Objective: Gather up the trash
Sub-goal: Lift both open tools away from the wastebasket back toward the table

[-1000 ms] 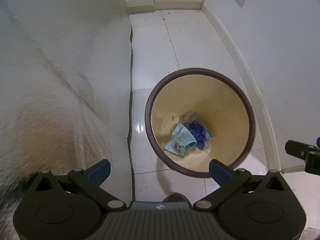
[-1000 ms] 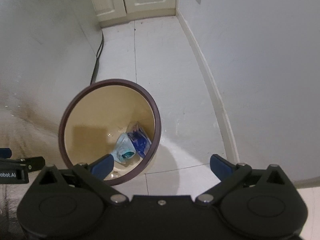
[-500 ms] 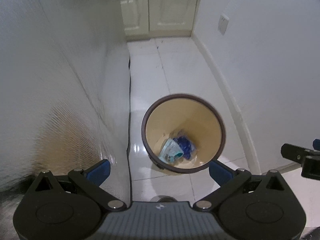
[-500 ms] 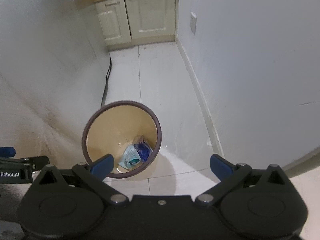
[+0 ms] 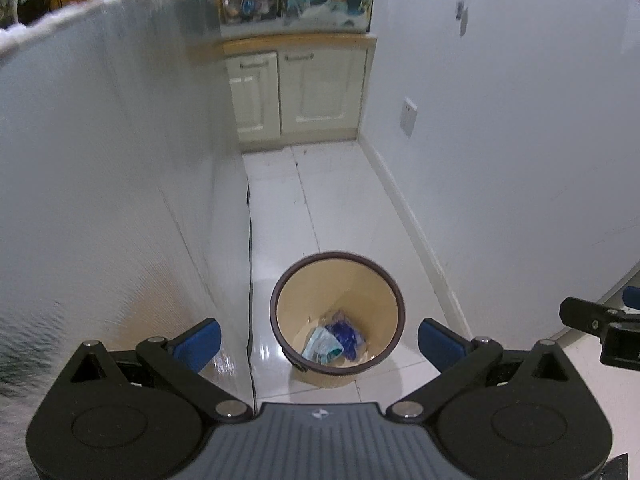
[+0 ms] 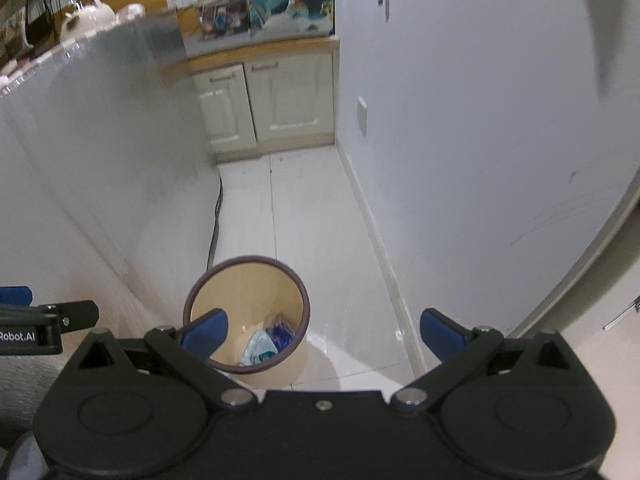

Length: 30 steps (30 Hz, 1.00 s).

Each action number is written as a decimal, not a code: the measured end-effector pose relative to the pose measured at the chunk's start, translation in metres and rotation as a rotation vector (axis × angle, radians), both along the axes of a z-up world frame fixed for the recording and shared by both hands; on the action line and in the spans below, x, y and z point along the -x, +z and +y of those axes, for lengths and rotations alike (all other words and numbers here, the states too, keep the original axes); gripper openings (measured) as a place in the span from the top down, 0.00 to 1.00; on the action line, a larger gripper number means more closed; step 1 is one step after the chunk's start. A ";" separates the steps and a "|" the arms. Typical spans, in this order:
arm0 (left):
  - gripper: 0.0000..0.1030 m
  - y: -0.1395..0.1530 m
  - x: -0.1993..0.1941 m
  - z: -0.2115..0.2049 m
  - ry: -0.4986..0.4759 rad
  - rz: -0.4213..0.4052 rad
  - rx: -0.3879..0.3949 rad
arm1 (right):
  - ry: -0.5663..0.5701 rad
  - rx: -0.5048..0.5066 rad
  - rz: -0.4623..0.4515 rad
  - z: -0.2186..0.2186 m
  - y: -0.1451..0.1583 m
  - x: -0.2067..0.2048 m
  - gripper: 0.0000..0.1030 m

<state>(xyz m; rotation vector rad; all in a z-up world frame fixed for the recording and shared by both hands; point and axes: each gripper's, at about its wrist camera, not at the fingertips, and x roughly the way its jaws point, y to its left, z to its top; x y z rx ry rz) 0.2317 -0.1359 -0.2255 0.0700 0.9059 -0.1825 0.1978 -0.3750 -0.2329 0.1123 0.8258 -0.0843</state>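
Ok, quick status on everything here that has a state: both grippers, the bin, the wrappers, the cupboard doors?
left gripper: open, empty, above the bin
right gripper: open, empty
bin: upright on the floor, no lid, mostly empty
wrappers: crumpled, lying at the bottom of the bin
cupboard doors: both shut

Left wrist view: high, angled down the narrow corridor, beige round plastic bin with dark brown rim [image 5: 297, 300] centred below, well apart.
Right wrist view: same height and heading, set to the right; bin [image 6: 298, 289] lower left.
Shared: bin, white tiled floor [image 5: 344, 200], cream two-door cabinet [image 6: 288, 100].
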 end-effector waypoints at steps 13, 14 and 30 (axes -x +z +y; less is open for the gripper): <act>0.00 0.081 0.039 0.010 -0.004 -0.160 0.034 | 0.007 0.001 -0.147 0.009 0.075 0.043 0.00; 0.00 0.088 0.042 0.011 -0.003 -0.174 0.037 | 0.007 0.001 -0.159 0.010 0.080 0.045 0.00; 0.00 0.183 0.080 0.070 0.065 -0.397 0.070 | 0.061 0.033 -0.343 0.055 0.167 0.062 0.00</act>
